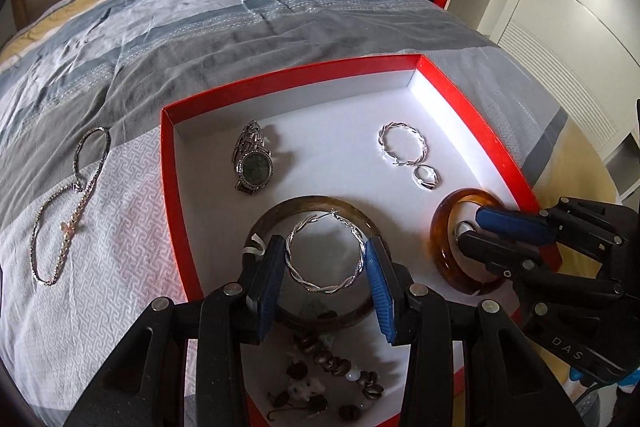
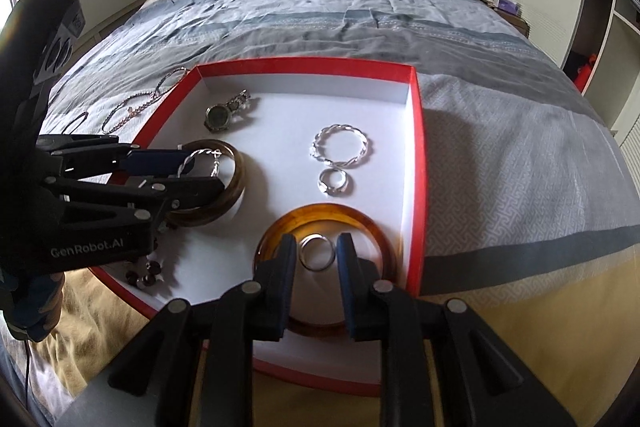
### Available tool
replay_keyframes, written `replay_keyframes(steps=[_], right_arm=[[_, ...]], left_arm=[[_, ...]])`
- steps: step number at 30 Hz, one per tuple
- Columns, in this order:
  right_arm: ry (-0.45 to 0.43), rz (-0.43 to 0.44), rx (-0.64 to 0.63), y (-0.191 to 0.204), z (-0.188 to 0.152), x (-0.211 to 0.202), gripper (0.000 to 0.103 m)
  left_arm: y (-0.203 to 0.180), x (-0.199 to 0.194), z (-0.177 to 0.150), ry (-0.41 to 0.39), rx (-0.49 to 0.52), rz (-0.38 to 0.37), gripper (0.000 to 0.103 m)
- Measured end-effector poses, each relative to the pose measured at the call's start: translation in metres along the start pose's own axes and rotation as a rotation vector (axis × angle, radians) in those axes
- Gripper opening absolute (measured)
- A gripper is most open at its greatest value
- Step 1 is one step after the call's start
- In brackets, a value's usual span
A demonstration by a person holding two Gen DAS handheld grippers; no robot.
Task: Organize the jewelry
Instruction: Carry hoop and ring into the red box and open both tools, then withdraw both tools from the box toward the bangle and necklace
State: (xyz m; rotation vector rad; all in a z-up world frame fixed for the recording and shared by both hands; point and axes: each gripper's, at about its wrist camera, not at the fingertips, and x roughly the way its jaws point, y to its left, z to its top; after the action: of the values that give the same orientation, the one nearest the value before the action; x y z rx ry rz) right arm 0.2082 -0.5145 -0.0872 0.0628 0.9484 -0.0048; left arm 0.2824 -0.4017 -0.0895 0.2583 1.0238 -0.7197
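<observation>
My left gripper (image 1: 326,259) is closed on a twisted silver hoop earring (image 1: 325,255), its pads pressing the left and right sides of the loop, just above the dark brown bangle (image 1: 280,209) at the near left of the red box (image 1: 280,75). My right gripper (image 2: 316,253) has its fingers either side of a small silver ring (image 2: 317,253) inside the amber bangle (image 2: 326,213) at the near right; the pads look to be touching the ring, but I cannot tell for sure whether it is pinched or only straddled. The hoop I judge very light and thin, springy wire that could bend or flick out, so a gentle hold across its width, away from the open clasp at the far side, seems best. The ring is stiff, smooth and slippery, and likely to squirt from flat pads unless taken squarely across its band. Farther in lie a matching hoop (image 1: 402,145), another ring (image 1: 426,177) and a watch (image 1: 254,165); beads (image 1: 332,359) sit nearest me. A chain necklace (image 1: 68,203) is outside on the bedspread (image 1: 280,7), left of the box, limp and prone to tangling, best lifted near its pendant.
</observation>
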Motion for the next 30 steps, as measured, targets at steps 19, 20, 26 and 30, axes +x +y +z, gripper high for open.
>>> replay_keyframes(steps=[19, 20, 26, 30], right_arm=[[-0.019, -0.026, 0.045, -0.004, -0.007, -0.034, 0.028], [-0.022, -0.028, 0.048, -0.004, -0.008, -0.037, 0.028], [-0.044, -0.041, 0.078, 0.003, -0.017, -0.069, 0.028], [-0.068, -0.041, 0.097, 0.018, -0.025, -0.096, 0.028]], left_arm=[[0.007, -0.029, -0.009, -0.013, -0.045, -0.007, 0.047], [0.007, -0.036, -0.011, -0.019, -0.047, -0.009, 0.048], [0.016, -0.085, -0.036, -0.065, -0.089, 0.013, 0.059], [0.023, -0.119, -0.065, -0.073, -0.121, 0.063, 0.061]])
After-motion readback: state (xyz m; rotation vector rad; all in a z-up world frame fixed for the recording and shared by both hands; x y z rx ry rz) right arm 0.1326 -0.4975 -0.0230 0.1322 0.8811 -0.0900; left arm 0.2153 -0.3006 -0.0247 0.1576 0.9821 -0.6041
